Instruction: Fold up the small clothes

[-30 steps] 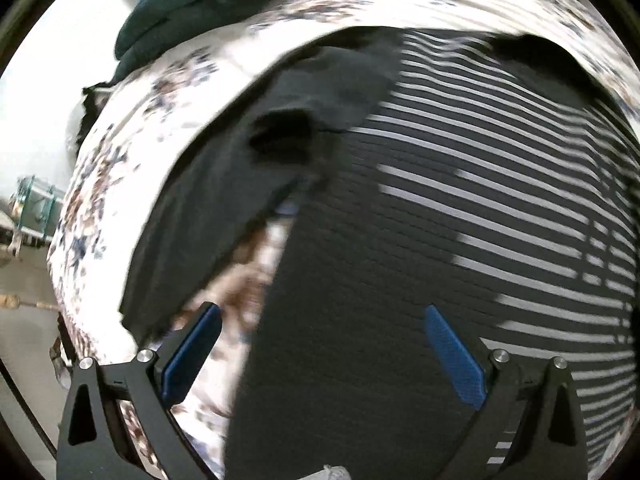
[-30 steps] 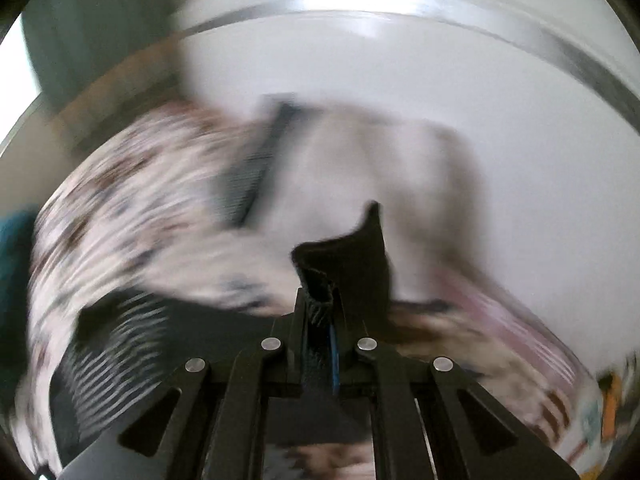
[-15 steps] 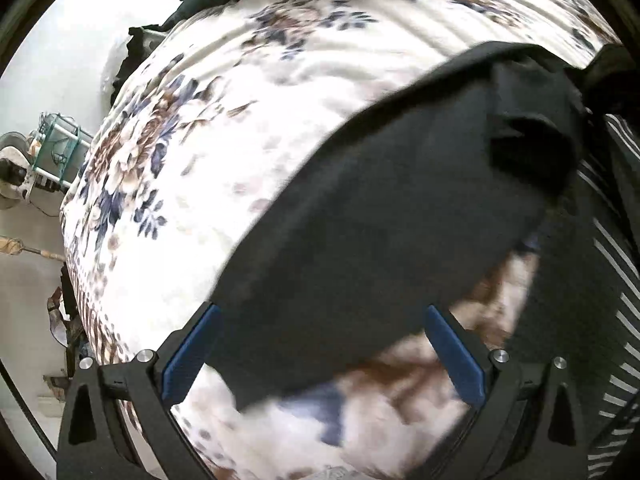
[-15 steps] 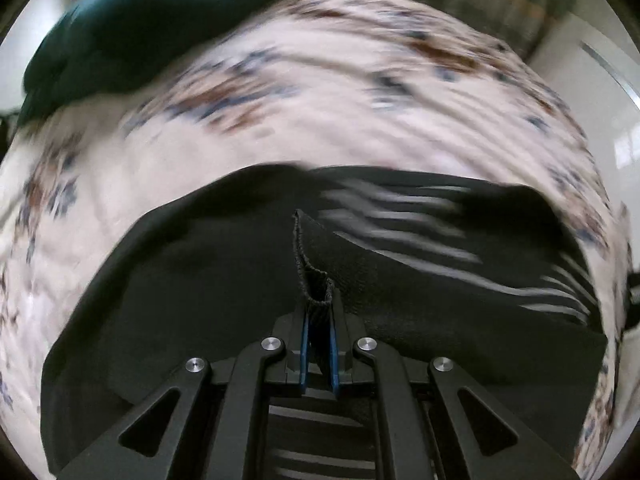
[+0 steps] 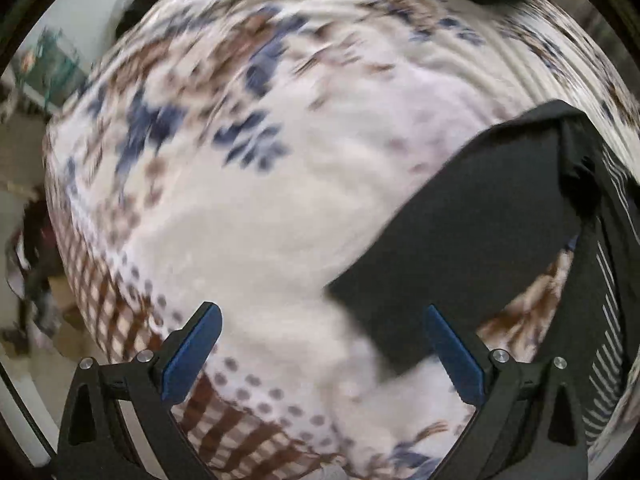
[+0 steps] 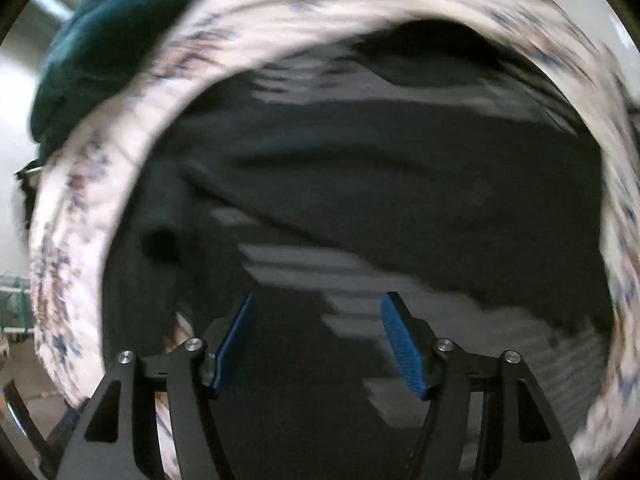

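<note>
A black garment with white stripes (image 6: pixel 380 200) lies on a floral bedspread (image 5: pixel 260 200). In the right wrist view it fills the middle, with a plain black part folded over the striped part. My right gripper (image 6: pixel 316 340) is open and empty just above it. In the left wrist view the garment's black sleeve (image 5: pixel 480 232) lies at the right, its striped body (image 5: pixel 608 300) at the far right edge. My left gripper (image 5: pixel 320 352) is open and empty over the bedspread, left of the sleeve. Both views are blurred by motion.
A dark teal pillow or blanket (image 6: pixel 104 40) lies at the far end of the bed. The bed's left edge (image 5: pixel 68 240) drops to the floor, where a green rack (image 5: pixel 56 68) and dark clutter (image 5: pixel 32 260) stand.
My right gripper has opened and let go of the black fabric edge it held, and now hangs over the garment. My left gripper has swung left, away from the garment, over the bare bedspread.
</note>
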The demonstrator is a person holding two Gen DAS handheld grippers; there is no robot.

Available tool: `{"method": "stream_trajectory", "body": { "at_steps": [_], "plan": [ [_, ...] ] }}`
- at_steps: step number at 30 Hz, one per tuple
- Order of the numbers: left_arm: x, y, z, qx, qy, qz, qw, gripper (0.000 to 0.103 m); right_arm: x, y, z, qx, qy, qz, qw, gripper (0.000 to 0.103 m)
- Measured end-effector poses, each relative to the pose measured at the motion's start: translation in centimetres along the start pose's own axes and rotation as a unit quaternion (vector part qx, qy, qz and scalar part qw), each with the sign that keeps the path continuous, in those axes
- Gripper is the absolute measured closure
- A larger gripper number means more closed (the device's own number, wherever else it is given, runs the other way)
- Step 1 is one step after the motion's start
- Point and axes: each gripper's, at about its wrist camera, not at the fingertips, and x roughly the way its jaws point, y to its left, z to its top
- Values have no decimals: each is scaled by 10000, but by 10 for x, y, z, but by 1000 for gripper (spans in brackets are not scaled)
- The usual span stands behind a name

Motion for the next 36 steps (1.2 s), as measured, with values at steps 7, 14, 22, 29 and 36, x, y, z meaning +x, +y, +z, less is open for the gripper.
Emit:
{"method": "stream_trajectory", "body": {
  "at_steps": [7, 14, 22, 29, 36],
  "plan": [
    [58, -7, 11, -528, 556, -1238, 9893, 31, 21, -71, -61, 755, 585, -437, 9945, 35],
    [33, -16, 50, -519, -67, -1226, 9911, 95, 47, -74, -79, 1055, 784, -489, 9901, 35],
    [26, 50, 158, -935, -550, -1261, 9861, 95, 41, -65, -73, 849, 626, -479, 9933, 35],
    [46, 86, 184, -1136, -552, -1087, 9860, 93, 48, -60, -62, 932, 551, -350, 9935, 35],
    [58, 140, 120, -3093, -183, -2953, 9038, 42, 53, -59, -62, 999, 545, -202, 9933, 35]
  ]
}}
